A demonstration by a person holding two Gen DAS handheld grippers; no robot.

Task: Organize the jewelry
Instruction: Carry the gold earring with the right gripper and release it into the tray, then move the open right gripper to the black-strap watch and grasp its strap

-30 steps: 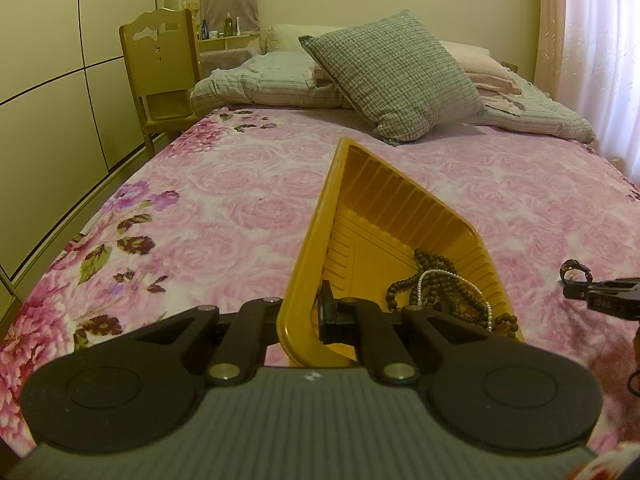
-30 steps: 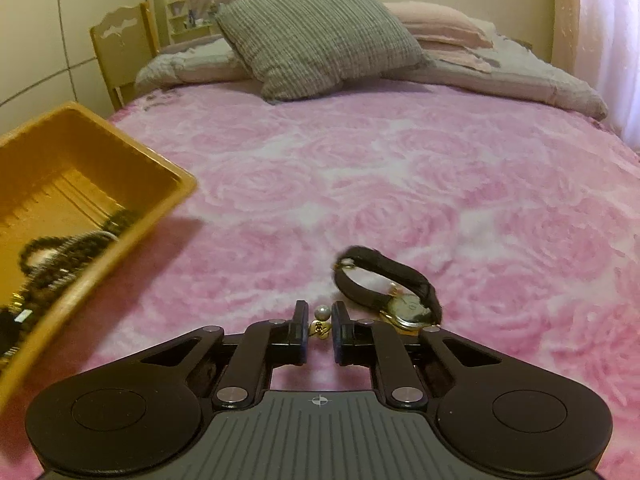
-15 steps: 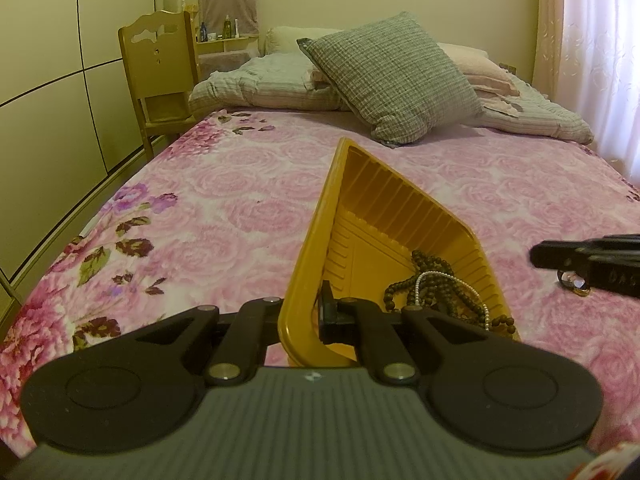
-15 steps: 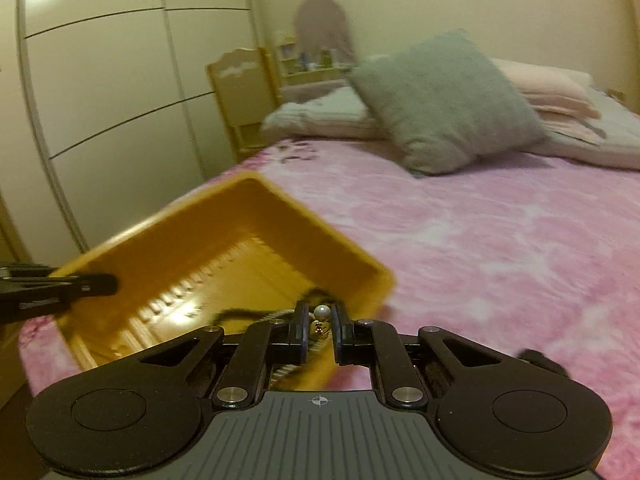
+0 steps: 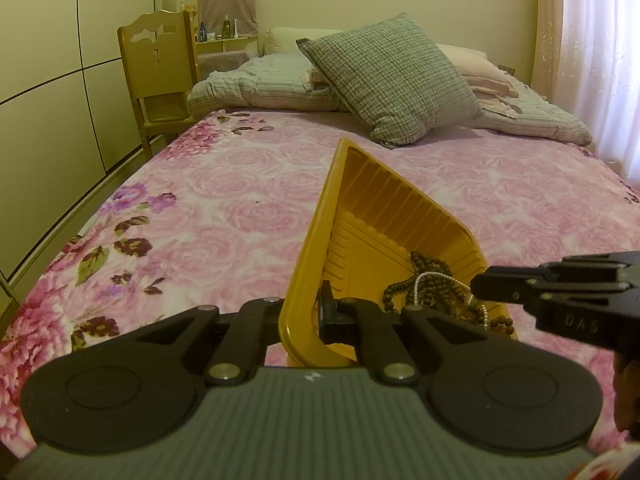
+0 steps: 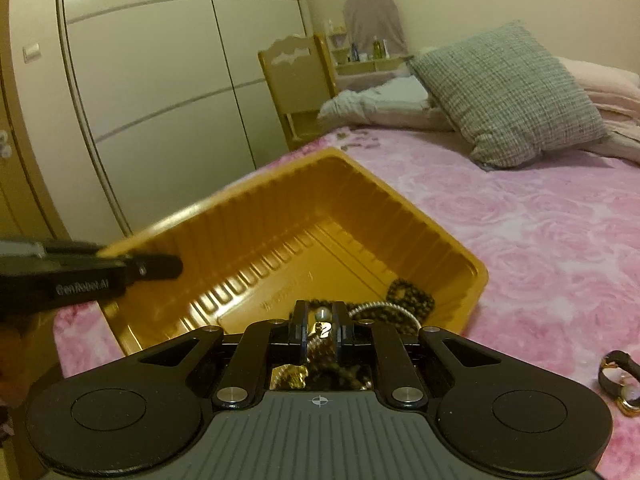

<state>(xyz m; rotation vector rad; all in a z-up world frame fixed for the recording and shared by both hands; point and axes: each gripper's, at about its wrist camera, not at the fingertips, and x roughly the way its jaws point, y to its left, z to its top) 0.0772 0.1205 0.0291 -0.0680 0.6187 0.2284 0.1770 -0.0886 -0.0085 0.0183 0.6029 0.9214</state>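
Note:
A yellow plastic tray (image 5: 316,248) rests on the pink floral bedspread and holds dark wooden beads (image 5: 430,266) and a white pearl string (image 5: 424,280). My left gripper (image 5: 308,310) is shut on the tray's near rim. My right gripper (image 6: 321,320) hovers over the tray (image 6: 400,216) above the beads (image 6: 412,300). Its jaws are opening, and a small pearl earring (image 6: 322,315) sits loose in the gap between them. In the left wrist view the right gripper (image 5: 480,284) reaches in from the right over the beads. The left gripper (image 6: 160,268) shows at the tray's left corner.
A black-strapped gold watch (image 6: 618,380) lies on the bedspread to the right of the tray. A grey checked cushion (image 5: 392,80) and pillows sit at the head of the bed. A wooden chair (image 5: 160,68) and a wardrobe (image 6: 160,100) stand on the left.
My right gripper swung left from the watch to above the tray with the earring in it, and its jaws have widened. The left gripper and the tray have not moved.

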